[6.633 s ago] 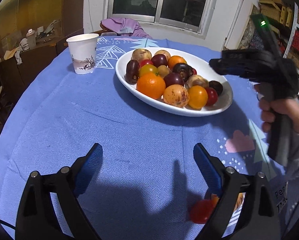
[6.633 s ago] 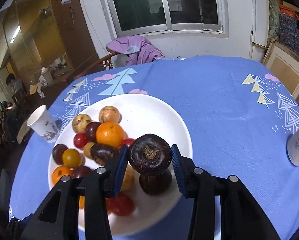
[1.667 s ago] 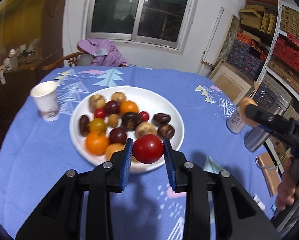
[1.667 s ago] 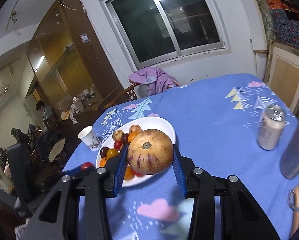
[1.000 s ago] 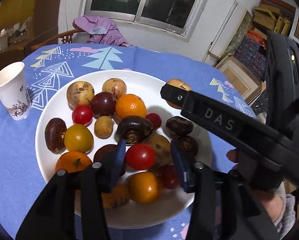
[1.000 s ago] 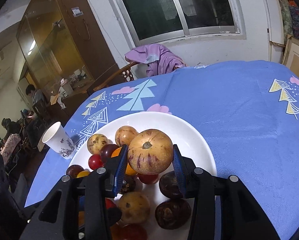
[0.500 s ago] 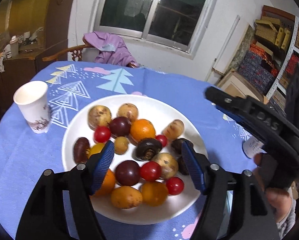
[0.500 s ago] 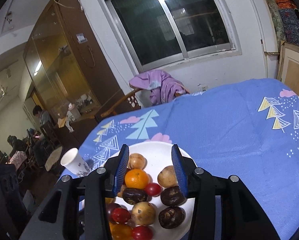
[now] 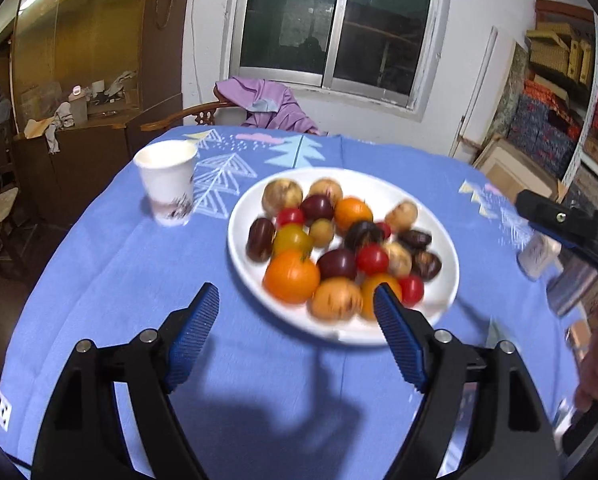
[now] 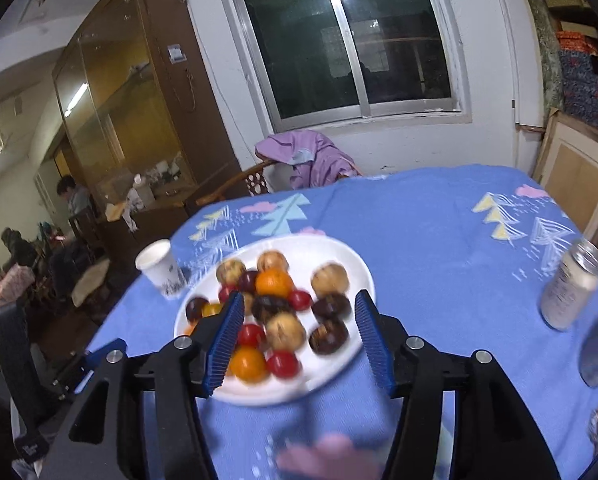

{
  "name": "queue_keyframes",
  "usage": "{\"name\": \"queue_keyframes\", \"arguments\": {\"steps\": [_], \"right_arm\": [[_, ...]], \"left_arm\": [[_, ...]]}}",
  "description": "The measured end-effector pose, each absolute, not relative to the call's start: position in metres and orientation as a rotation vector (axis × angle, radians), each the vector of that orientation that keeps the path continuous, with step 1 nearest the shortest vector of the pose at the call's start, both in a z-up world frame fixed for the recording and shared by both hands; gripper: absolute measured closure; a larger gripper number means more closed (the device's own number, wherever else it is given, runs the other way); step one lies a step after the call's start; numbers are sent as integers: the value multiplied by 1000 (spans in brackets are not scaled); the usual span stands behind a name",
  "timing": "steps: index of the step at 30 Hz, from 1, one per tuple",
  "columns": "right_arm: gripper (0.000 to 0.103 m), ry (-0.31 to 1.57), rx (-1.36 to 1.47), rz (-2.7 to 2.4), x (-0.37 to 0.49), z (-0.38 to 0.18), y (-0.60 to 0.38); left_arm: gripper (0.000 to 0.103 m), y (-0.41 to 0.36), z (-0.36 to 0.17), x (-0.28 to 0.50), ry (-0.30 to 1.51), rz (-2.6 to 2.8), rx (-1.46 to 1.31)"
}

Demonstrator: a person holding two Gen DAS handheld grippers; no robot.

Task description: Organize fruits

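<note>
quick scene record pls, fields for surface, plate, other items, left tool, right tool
surface: round table under a blue tablecloth
plate: white plate, piled with mixed fruits
other items: paper cup left of the plate; can to its right
left tool: open, nothing between the jaws, just been opening
right tool: open, empty, just been opening

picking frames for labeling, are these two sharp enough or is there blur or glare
Left wrist view: the fruit on the white plate is motion-smeared, and the window shows a lamp glare spot. Right wrist view: the fruit and drink can smear too. Fisheye bending and dark corners in both.
</note>
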State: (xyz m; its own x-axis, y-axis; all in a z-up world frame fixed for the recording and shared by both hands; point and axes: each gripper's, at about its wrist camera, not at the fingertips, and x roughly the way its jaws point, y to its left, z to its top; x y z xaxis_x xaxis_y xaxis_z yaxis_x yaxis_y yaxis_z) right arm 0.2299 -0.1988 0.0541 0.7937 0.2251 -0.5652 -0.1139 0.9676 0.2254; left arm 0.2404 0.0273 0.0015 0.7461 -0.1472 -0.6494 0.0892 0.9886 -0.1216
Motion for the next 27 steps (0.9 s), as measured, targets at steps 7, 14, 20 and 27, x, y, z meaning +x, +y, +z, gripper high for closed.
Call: {"name": "queue_keyframes", "arguments": {"steps": [7,14,20,27], "right_arm": [[30,658,197,132,156,4,-206],[26,731,172,121,149,-28,-196],[22,751,135,121,149,-34,-188],[22,814,117,135,152,-47,-177]], "left_arm": [[11,16,-43,174,729,-81,72],[7,15,-45,169,697,-76,55],[7,26,-47,183,742,-44,-22],[7,18,-49,187,759,-53,8]]}}
